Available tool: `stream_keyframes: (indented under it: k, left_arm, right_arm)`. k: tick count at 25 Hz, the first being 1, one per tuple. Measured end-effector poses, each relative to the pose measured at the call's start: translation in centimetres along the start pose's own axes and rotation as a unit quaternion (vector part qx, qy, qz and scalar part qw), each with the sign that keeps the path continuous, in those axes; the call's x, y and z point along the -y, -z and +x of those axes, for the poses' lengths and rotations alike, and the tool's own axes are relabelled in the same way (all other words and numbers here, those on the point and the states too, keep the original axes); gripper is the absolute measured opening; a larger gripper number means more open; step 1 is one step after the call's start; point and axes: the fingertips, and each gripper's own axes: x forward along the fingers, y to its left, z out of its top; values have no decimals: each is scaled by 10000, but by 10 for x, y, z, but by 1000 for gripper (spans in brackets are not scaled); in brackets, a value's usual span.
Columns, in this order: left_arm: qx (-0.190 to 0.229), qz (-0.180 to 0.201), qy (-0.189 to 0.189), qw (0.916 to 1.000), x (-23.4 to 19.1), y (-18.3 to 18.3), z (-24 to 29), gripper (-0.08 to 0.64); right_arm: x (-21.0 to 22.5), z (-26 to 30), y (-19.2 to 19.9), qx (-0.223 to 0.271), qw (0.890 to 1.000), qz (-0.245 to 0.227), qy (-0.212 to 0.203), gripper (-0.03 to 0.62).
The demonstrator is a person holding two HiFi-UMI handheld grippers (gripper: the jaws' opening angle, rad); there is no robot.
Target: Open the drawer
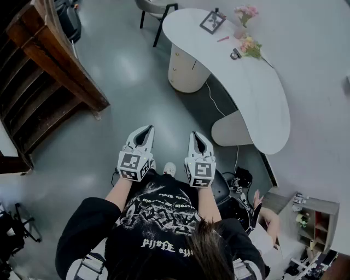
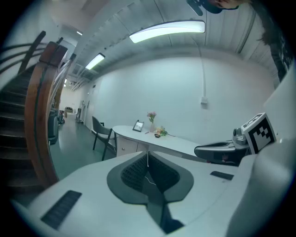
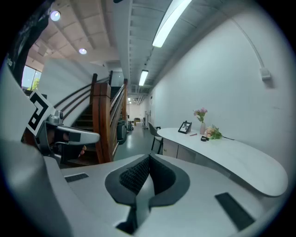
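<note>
The white curved desk point(image 1: 257, 93) stands ahead and to the right, and its rounded drawer pedestal point(image 1: 185, 66) sits under the far end. In the left gripper view the drawer fronts point(image 2: 126, 145) show far off; in the right gripper view they point(image 3: 172, 148) lie beyond the jaws. My left gripper point(image 1: 146, 129) and right gripper point(image 1: 196, 135) hover side by side over the grey floor in front of my body, well short of the desk. Both are shut with nothing between the pads. The left gripper point(image 2: 148, 155) and right gripper point(image 3: 149, 160) point slightly downward.
A wooden staircase point(image 1: 49, 82) fills the left side. A chair point(image 1: 156, 11) stands beyond the desk's far end. On the desk are a picture frame point(image 1: 212, 22), flowers point(image 1: 246, 13) and small items. A cable point(image 1: 219, 106) runs along the floor. A person's hand point(image 1: 257, 199) and a shelf point(image 1: 317, 221) sit at lower right.
</note>
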Motion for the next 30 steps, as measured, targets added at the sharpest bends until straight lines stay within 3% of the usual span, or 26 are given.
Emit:
stream_keyframes:
  k: [12,30]
  left_arm:
    - [190,139,-187,9995,18,-11,9,28]
    - [101,14,-440,9990,58,19,19,28]
  right_arm:
    - [22,-5,2,159,9995,207,-194,26]
    - [55,-9,26,184,9976,245,-613,26]
